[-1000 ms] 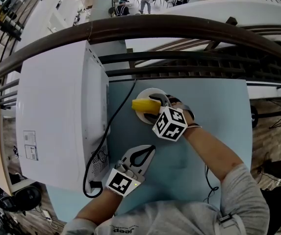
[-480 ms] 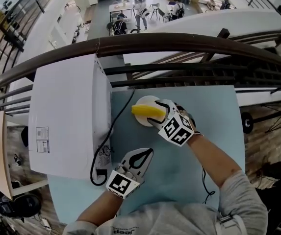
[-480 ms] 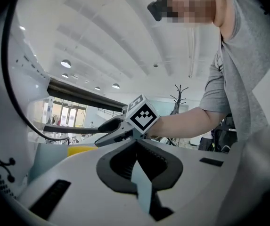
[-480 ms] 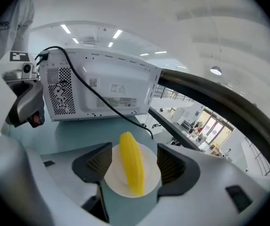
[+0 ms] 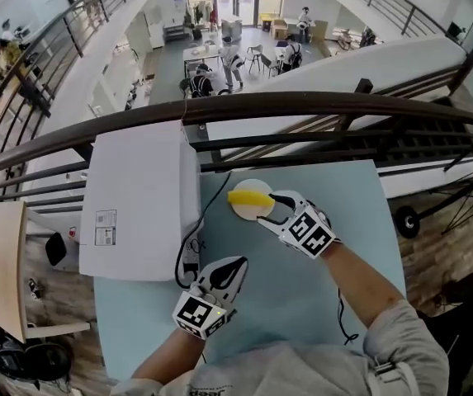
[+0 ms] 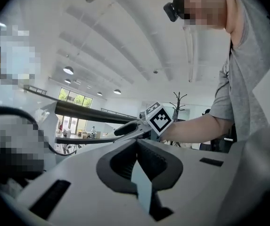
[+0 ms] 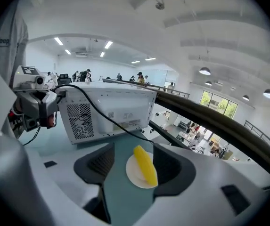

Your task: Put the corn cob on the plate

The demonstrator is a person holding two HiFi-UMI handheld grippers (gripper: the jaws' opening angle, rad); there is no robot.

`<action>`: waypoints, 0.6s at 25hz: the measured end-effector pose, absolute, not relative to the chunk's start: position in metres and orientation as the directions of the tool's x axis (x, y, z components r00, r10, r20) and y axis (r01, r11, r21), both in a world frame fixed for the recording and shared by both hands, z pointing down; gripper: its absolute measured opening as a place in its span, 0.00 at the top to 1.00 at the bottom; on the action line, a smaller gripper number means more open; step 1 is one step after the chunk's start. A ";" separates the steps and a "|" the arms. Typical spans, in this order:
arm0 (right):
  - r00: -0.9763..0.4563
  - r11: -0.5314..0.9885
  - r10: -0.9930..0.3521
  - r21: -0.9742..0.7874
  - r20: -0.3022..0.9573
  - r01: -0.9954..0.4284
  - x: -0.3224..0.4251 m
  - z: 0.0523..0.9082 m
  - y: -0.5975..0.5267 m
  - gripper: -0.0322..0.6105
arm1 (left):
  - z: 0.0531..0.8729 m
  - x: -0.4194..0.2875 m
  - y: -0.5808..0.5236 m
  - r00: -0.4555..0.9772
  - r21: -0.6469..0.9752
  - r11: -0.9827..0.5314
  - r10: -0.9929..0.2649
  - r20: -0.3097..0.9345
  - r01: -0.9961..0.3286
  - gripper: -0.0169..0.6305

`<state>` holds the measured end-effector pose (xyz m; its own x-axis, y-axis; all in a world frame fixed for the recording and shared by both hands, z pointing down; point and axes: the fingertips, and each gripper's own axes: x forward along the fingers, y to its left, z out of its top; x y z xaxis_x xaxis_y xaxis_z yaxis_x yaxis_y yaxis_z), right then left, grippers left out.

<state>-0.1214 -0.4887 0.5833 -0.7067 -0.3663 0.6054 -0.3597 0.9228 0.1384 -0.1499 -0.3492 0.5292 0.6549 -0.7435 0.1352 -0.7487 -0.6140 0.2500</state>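
Note:
The yellow corn cob (image 5: 250, 197) lies across the small white plate (image 5: 248, 214) on the pale blue table. My right gripper (image 5: 269, 208) hangs just right of the plate and above it. Its jaws are wide and closing, with nothing between the pads. In the right gripper view the corn cob (image 7: 145, 166) and plate (image 7: 133, 173) show below, through the gap of the right gripper (image 7: 134, 149). My left gripper (image 5: 238, 262) is nearer me, its tips together and empty. The left gripper (image 6: 136, 144) points toward the right gripper's marker cube (image 6: 159, 118).
A white microwave (image 5: 141, 200) stands at the table's left, its back vents and black cable (image 5: 201, 225) facing the plate. A dark railing (image 5: 302, 106) runs behind the table's far edge, over an open hall below. Bare table (image 5: 302, 279) lies to the right.
Both grippers have risen off the table. The right gripper has drawn back from the corn cob, which stays on the plate. The head view now shows more of the hall.

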 end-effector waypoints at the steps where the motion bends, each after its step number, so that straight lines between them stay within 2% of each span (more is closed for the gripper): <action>1: -0.710 0.921 -0.369 0.138 0.600 -0.363 -0.120 0.578 -0.483 0.54 | 0.523 -0.154 -0.344 0.652 0.245 -0.613 -0.747 0.131 -0.751 0.95; 9: -0.759 0.902 -0.399 0.070 0.515 -0.426 -0.117 0.537 -0.442 0.69 | 0.480 -0.193 -0.315 0.630 0.215 -0.603 -0.771 0.090 -0.768 0.95; 15: -0.817 0.893 -0.414 0.007 0.402 -0.449 -0.118 0.490 -0.403 0.85 | 0.448 -0.218 -0.283 0.636 0.186 -0.615 -0.768 0.076 -0.766 0.95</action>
